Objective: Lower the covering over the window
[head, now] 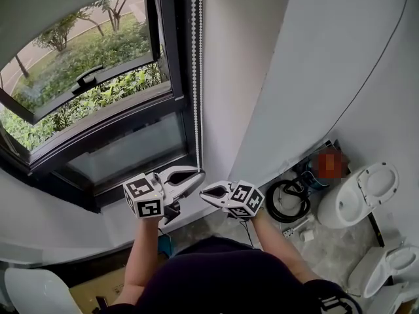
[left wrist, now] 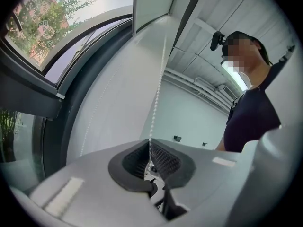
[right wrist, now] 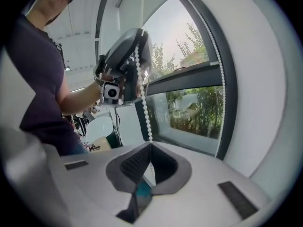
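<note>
Both the left gripper (head: pixel 200 174) and right gripper (head: pixel 203 191) pinch the window blind's bead chain (head: pixel 196 77); pulling step, next draw it downward.

Plastic, dark metal, glass and ceramic by the window

The bead chain (head: pixel 196 77) looks like smooth, faintly glossy white plastic. The window frame (head: pixel 177 64) is dark satin metal around clear glass. The left hand-held gripper (head: pixel 200 174) and right hand-held gripper (head: pixel 204 191) have matt grey plastic shells and black, finely textured pads (left wrist: pixel 163 161). The wall (head: pixel 294 77) is matt white, and the toilet (head: pixel 357 198) is glossy ceramic.
</note>
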### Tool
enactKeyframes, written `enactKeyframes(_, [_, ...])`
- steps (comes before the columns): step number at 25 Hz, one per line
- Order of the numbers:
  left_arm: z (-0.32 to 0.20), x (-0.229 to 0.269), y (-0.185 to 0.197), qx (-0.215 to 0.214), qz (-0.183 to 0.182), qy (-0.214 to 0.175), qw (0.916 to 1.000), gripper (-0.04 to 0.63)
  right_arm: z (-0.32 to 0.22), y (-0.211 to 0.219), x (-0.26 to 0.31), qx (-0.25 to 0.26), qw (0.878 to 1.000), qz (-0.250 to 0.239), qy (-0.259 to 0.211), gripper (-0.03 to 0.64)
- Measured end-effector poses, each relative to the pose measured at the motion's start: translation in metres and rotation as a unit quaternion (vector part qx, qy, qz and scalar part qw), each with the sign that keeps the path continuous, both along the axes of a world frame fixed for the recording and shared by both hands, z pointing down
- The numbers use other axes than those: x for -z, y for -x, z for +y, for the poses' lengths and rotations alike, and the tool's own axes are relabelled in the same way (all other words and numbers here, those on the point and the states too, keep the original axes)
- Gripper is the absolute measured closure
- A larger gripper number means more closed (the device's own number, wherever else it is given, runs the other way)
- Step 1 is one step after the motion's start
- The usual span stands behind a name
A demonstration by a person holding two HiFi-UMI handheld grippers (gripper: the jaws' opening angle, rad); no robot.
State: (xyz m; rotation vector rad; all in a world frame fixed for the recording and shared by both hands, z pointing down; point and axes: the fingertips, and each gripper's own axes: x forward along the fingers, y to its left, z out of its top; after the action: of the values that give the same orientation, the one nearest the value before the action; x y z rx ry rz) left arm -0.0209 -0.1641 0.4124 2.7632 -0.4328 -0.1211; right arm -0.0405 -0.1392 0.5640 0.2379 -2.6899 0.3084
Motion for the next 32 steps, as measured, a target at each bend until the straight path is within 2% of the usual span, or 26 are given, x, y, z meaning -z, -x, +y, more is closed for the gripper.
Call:
enactKeyframes(4, [0.001, -0.001, 0.002, -0.007, 0.008, 0.003, 0.9999, 0.577, 0.002, -0.004, 0.001, 0.012, 1.0, 0.002, 0.002, 0.603])
enactKeyframes(6, [0.003, 0.0, 0.003, -0.007, 0.014, 0.007, 0.9998, 0.577, 0.002, -0.009, 0.016, 0.016, 1.0, -0.014, 0.007, 0.528])
enactKeyframes(8, [0.003, 0.0, 0.005, -0.006, 0.018, 0.008, 0.9998, 0.577, -0.003, -0.014, 0.048, 0.009, 0.999, -0.047, -0.005, 0.525])
enactKeyframes(13, [0.003, 0.001, 0.006, -0.009, 0.02, 0.005, 0.9997, 0.577, -0.007, -0.023, 0.16, -0.005, 0.986, -0.14, -0.086, 0.525])
enactKeyframes(18, [0.009, 0.001, -0.003, -0.02, 0.023, 0.005, 0.9995, 0.577, -0.001, -0.011, 0.247, -0.005, 0.968, -0.184, -0.17, 0.525])
enactKeyframes(20, [0.009, 0.001, -0.005, -0.022, 0.027, 0.007, 0.9994, 0.577, -0.004, -0.006, 0.263, -0.009, 0.965, -0.185, -0.184, 0.526])
enactKeyframes(24, [0.007, 0.001, -0.002, -0.01, 0.029, 0.008, 0.9995, 0.577, -0.015, 0.002, 0.267, -0.015, 0.969, -0.154, -0.194, 0.526])
enactKeyframes(28, [0.005, 0.001, 0.005, -0.002, 0.026, 0.007, 0.9996, 0.577, -0.023, -0.001, 0.268, -0.036, 0.97, -0.162, -0.178, 0.526])
enactKeyframes(32, [0.009, 0.001, 0.005, -0.007, 0.037, 0.011, 0.9992, 0.577, -0.024, 0.0, 0.276, -0.037, 0.968, -0.177, -0.174, 0.525])
